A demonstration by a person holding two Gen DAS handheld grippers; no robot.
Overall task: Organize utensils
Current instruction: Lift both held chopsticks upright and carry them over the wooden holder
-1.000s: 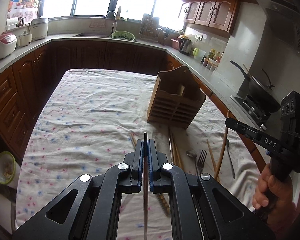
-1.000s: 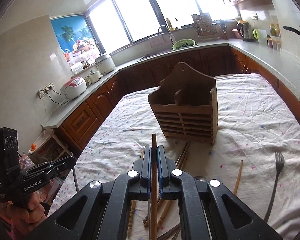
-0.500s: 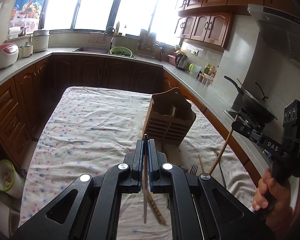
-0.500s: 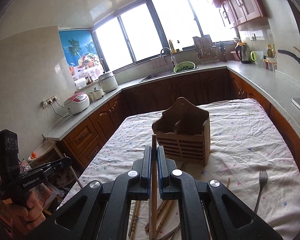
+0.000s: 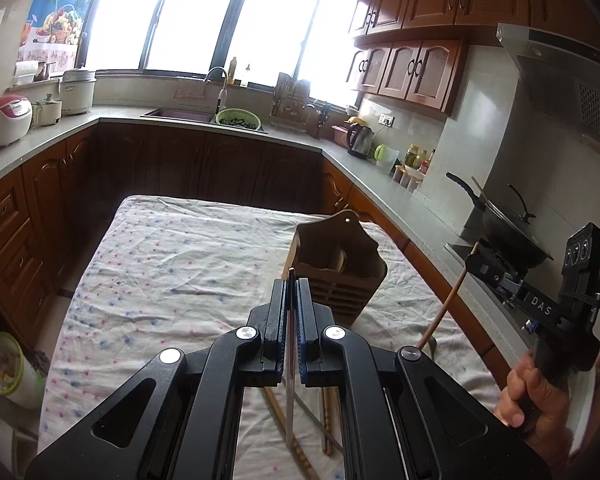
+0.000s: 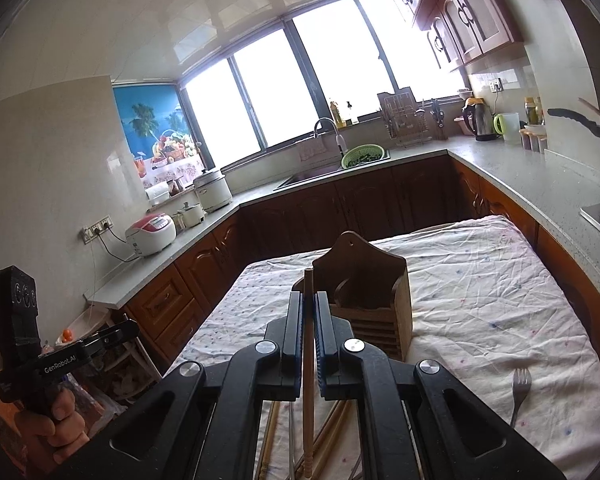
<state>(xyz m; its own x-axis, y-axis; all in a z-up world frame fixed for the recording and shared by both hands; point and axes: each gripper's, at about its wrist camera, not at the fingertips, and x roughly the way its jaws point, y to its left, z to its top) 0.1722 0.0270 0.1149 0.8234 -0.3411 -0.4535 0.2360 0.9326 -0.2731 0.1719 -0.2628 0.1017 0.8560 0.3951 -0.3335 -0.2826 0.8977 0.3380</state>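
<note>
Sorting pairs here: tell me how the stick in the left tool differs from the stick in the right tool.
The left stick is thin, grey, metal-looking; the right stick is thicker tan wood. The right stick has a ridged rear end; the left stick looks plain. Both are clamped lengthwise in shut tools: left tool, right tool.

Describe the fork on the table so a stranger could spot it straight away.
Start at the table under the flowered cloth and find the wooden utensil holder standing on it. The fork lies alone on the cloth near the table's right edge, apart from the chopsticks piled before the holder. It is the only pronged metal piece there.
</note>
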